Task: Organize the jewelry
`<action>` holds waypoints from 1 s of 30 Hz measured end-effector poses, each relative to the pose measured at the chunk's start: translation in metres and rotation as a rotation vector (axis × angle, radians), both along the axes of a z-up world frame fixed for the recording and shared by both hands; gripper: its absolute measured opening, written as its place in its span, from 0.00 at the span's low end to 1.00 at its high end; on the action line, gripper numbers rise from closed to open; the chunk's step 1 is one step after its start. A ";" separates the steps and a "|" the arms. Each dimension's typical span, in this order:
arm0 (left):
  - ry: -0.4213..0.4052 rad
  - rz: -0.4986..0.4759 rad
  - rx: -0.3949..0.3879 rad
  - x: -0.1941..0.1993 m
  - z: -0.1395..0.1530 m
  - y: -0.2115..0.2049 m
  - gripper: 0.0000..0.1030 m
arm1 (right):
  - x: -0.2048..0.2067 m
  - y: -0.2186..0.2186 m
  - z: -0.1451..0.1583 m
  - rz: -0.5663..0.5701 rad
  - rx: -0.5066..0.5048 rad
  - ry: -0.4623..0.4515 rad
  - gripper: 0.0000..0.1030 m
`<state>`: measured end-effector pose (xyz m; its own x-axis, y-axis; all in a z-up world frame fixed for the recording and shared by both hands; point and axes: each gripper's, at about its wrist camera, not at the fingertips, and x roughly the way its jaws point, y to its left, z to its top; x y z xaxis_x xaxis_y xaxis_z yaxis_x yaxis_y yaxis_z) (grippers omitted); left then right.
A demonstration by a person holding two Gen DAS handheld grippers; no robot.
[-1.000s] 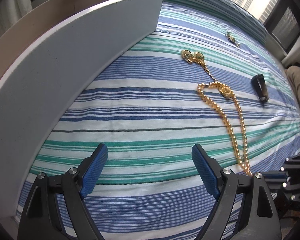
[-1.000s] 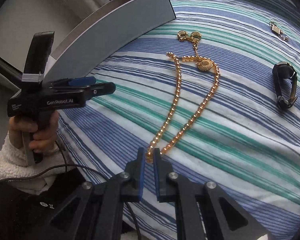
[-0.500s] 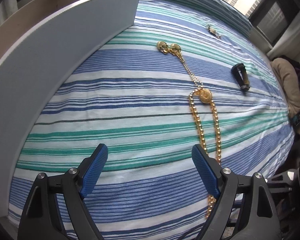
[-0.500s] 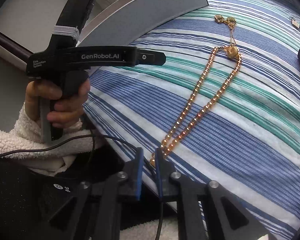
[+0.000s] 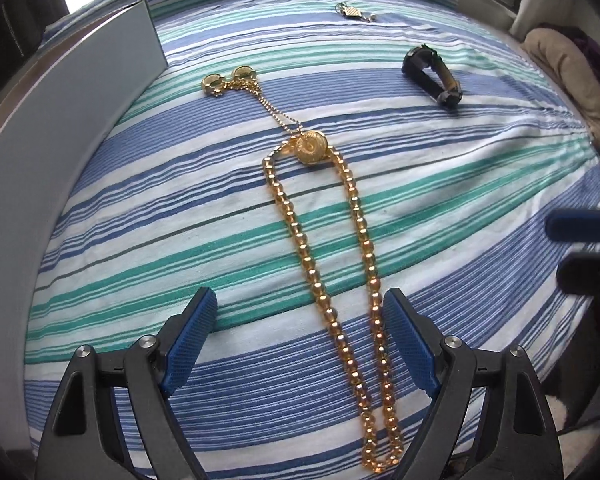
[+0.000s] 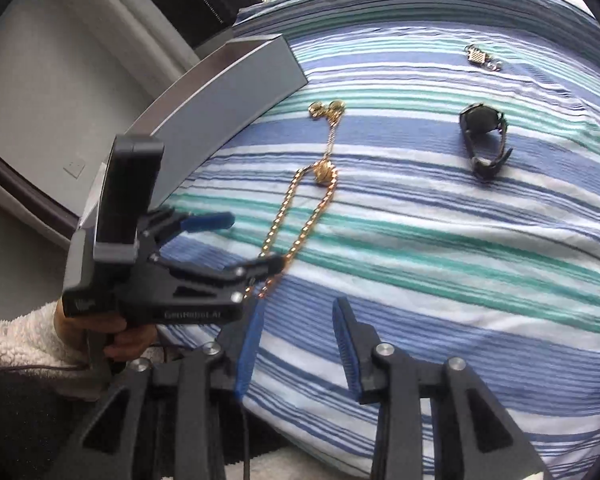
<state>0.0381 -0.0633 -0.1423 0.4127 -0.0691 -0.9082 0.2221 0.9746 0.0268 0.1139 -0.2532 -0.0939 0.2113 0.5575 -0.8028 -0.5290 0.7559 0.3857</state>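
Grey and flat-sided, the long box [image 5: 60, 128] runs along the far left of the striped blue, green and white bedspread [image 5: 440, 208], and nothing has gone into it that you can see from here. Just right of its end lie the two small gold round clasps [image 5: 228, 80], joined by a fine chain to the gold shell-shaped pendant [image 5: 312, 148], and from there the gold beaded necklace [image 5: 320, 280] hangs down in two straight strands towards the near edge of the bed. That straightness is the change: a second ago your right tool [image 6: 296, 344] was pinched on the bottom loop of the beads and drew them out long; its jaws have just been opening, and they now stand apart with nothing between them, the loop resting free on the cloth. Meanwhile your left tool [image 5: 300, 344] has swung across from beside the box and now sits over the lower strands, jaws wide with both strands lying between the blue pads [image 5: 192, 344] but not gripped; they have just been closing a little. So it looks like a handover, and you are set to take the necklace with the left, the side nearer the box. Close low on both strands, or the beads may slip. Further right, the black wristwatch [image 5: 432, 76] lies on its side, and the small silver checkered charm [image 5: 354, 12] sits near the far edge, both untouched.
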 end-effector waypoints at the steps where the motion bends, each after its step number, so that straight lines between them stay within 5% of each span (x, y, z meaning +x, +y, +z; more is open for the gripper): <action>1: -0.034 -0.006 -0.017 -0.005 0.002 0.000 0.71 | 0.007 -0.002 0.003 -0.010 -0.009 -0.020 0.36; 3: -0.055 -0.026 -0.035 -0.012 0.006 0.000 0.24 | 0.025 0.001 0.010 -0.018 -0.008 -0.061 0.36; 4: -0.058 -0.037 -0.020 -0.014 0.006 -0.002 0.12 | 0.036 0.003 0.012 -0.024 -0.002 -0.075 0.36; 9: -0.054 -0.040 -0.012 -0.019 0.007 0.000 0.12 | 0.094 0.042 -0.006 0.031 0.120 0.029 0.34; 14: -0.041 -0.031 -0.018 -0.025 0.006 0.009 0.12 | 0.120 0.097 -0.047 0.077 0.024 0.102 0.34; 15: -0.036 -0.026 -0.024 -0.026 0.006 0.012 0.12 | 0.122 0.104 -0.052 0.091 0.007 0.101 0.30; 16: -0.031 -0.021 -0.032 -0.024 0.006 0.015 0.12 | 0.123 0.109 -0.054 0.101 -0.016 0.090 0.10; 17: -0.026 -0.014 -0.042 -0.023 0.005 0.018 0.12 | 0.125 0.110 -0.056 0.088 -0.037 0.073 0.05; 24: 0.004 0.071 -0.101 -0.012 0.004 0.049 0.12 | 0.156 0.065 -0.028 -0.104 -0.004 -0.021 0.05; 28: -0.017 0.135 -0.108 -0.004 0.010 0.070 0.00 | 0.168 0.024 -0.016 -0.167 0.002 -0.006 0.29; 30: -0.023 0.171 -0.119 0.001 0.012 0.083 0.00 | 0.172 -0.008 -0.003 -0.232 0.024 -0.028 0.29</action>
